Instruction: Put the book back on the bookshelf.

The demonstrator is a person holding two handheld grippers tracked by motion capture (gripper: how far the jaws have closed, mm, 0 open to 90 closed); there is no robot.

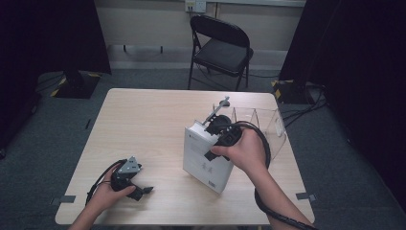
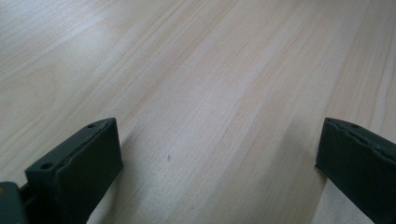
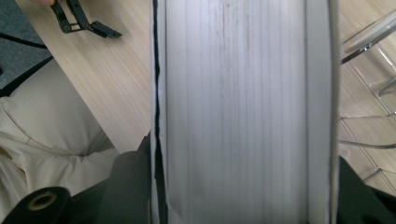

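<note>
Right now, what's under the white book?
The book is tilted in the right claw, its lower corner down at the table. Bare wood shows around it; the spot beneath it is covered. A clear rack stands behind.

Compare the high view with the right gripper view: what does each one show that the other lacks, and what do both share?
High view alone: the folding chair, the book's white cover, and the right gripper clamped on the book. Right gripper view alone: the book's page edges close up between the jaws, and a pale trouser leg. Both: the wooden table, the clear rack and the left gripper, open.
</note>
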